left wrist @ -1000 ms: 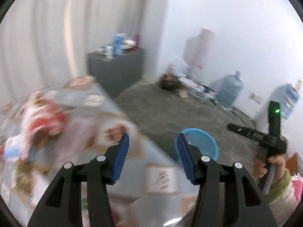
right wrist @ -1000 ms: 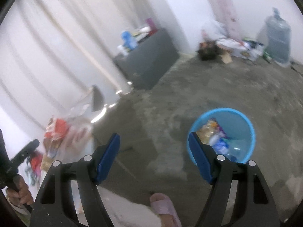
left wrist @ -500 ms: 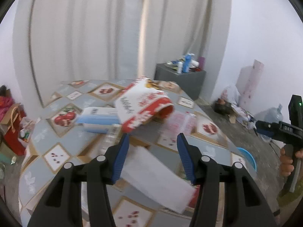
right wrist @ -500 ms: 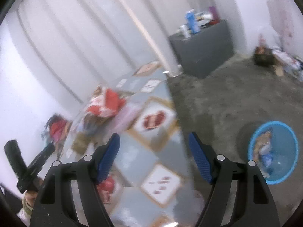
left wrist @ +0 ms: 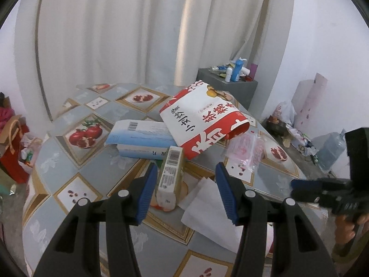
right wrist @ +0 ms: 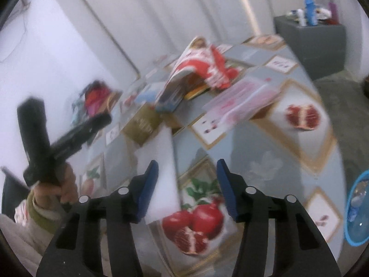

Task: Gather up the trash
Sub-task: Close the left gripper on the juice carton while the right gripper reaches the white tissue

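While both tools hang over the table (left wrist: 69, 161), each one has its two blue fingers spread apart and holds nothing. The left tool (left wrist: 186, 191) points at a small tan box (left wrist: 169, 177) with a bar code on top, and the box sits between its fingers but does not touch them. Just to the right of the box lies a white paper (left wrist: 207, 210). Behind the box is a flat blue and white box (left wrist: 140, 138), and a big red and white bag (left wrist: 203, 124) leans on top of it. A clear pink wrapper (left wrist: 248, 147) lies to the right of the bag.

The right tool (right wrist: 188, 189) is over the near edge of the table, above a picture of red fruit (right wrist: 196, 226). This view is blurry. The blue bin (right wrist: 356, 210) stands on the floor at the far right, with some trash inside it. A gray cabinet (left wrist: 228, 87) with bottles on top stands by the curtain (left wrist: 115, 34).
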Action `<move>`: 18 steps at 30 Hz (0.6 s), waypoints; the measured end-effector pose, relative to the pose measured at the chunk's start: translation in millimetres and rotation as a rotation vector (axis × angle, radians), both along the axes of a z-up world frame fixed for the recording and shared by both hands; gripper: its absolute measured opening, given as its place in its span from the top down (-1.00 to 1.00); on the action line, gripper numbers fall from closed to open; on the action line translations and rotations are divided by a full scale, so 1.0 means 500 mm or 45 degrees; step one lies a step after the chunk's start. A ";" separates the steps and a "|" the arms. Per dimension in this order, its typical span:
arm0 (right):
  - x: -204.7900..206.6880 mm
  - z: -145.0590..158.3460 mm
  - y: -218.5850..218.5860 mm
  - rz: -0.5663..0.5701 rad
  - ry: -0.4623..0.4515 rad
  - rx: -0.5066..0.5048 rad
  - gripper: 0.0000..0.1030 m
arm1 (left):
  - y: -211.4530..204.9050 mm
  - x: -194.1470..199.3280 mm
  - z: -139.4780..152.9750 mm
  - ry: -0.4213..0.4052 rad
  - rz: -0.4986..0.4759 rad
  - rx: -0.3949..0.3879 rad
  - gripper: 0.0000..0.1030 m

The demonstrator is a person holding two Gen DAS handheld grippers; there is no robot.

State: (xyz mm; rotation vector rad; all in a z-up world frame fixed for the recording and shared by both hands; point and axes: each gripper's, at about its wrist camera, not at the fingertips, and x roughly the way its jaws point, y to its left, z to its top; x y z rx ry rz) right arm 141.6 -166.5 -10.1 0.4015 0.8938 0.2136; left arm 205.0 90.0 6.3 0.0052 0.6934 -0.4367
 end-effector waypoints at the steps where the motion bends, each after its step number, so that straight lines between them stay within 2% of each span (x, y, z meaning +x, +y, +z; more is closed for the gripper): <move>1: 0.008 -0.006 0.007 0.013 0.012 0.002 0.16 | -0.001 0.006 -0.003 0.009 -0.007 0.001 0.01; 7: 0.069 -0.036 0.049 0.077 0.064 0.018 0.25 | -0.010 0.045 -0.036 0.089 -0.037 0.030 0.15; 10: 0.090 -0.048 0.069 0.096 0.088 0.002 0.32 | -0.010 0.055 -0.051 0.098 -0.021 0.059 0.35; 11: 0.094 -0.049 0.074 0.098 0.092 -0.005 0.33 | -0.009 0.056 -0.053 0.093 -0.015 0.071 0.50; 12: 0.095 -0.048 0.076 0.101 0.090 -0.001 0.33 | -0.004 0.056 -0.053 0.093 -0.008 0.071 0.65; 14: 0.092 -0.043 0.077 0.101 0.083 0.005 0.33 | 0.007 0.053 -0.052 0.109 0.002 0.050 0.74; 15: 0.088 -0.041 0.073 0.100 0.080 0.003 0.33 | 0.013 0.050 -0.051 0.115 0.005 0.041 0.87; 18: 0.075 -0.034 0.067 0.090 0.073 0.000 0.33 | 0.029 0.028 -0.050 0.128 0.023 0.040 0.91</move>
